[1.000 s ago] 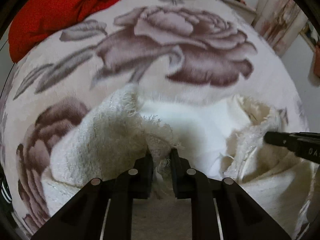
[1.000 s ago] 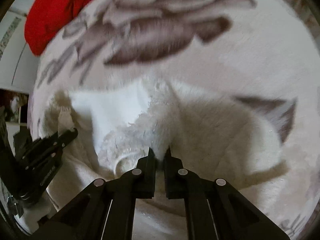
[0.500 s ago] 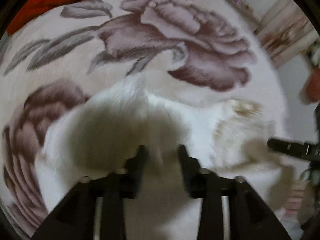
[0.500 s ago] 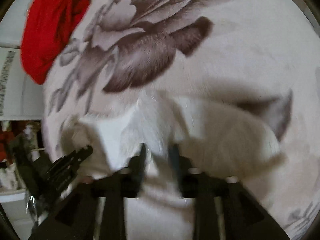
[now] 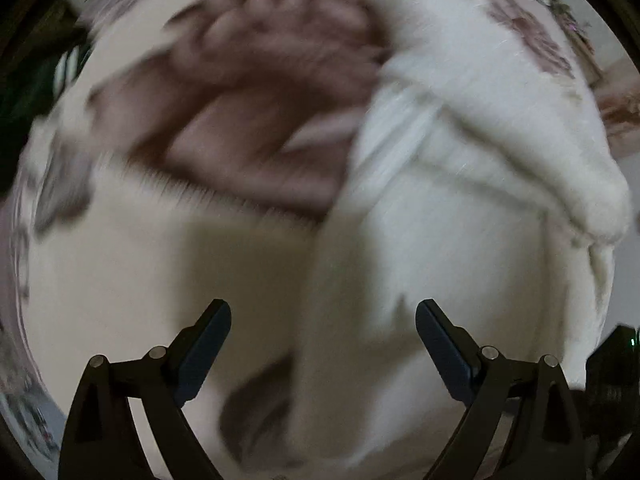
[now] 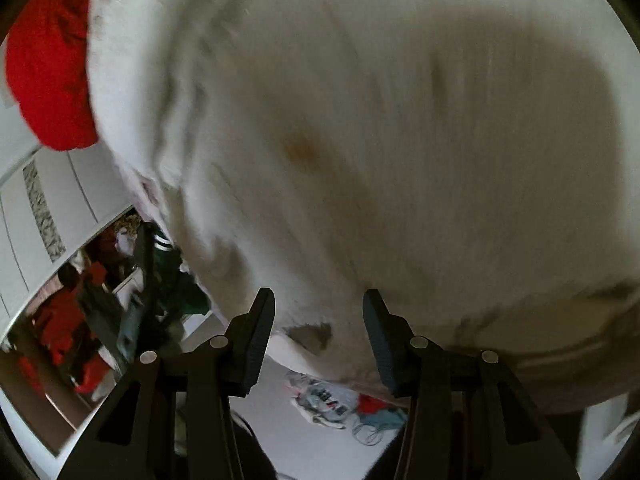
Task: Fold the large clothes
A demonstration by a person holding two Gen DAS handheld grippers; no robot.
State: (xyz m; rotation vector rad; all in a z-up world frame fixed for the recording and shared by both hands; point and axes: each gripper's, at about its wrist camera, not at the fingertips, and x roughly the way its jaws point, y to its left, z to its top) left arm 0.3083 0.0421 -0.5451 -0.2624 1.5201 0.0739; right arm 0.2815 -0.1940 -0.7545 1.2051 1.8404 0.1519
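A fluffy white garment (image 5: 472, 184) lies bunched on a cream blanket with large brown roses (image 5: 256, 92). My left gripper (image 5: 323, 314) is open and empty, just above the garment's left edge; the view is blurred. In the right wrist view the white garment (image 6: 380, 128) fills most of the frame, close below. My right gripper (image 6: 319, 304) is open and empty over the garment's near edge, at the bed's edge.
A red garment (image 6: 48, 68) lies at the far left of the bed. Beyond the bed edge are a white floor, a pile of clothes (image 6: 340, 400) and a mirror or cabinet with red and green clothing (image 6: 100, 300).
Both grippers have opened and let go of the white garment. Both have swung away, the left toward the left, the right back to the bed's edge.
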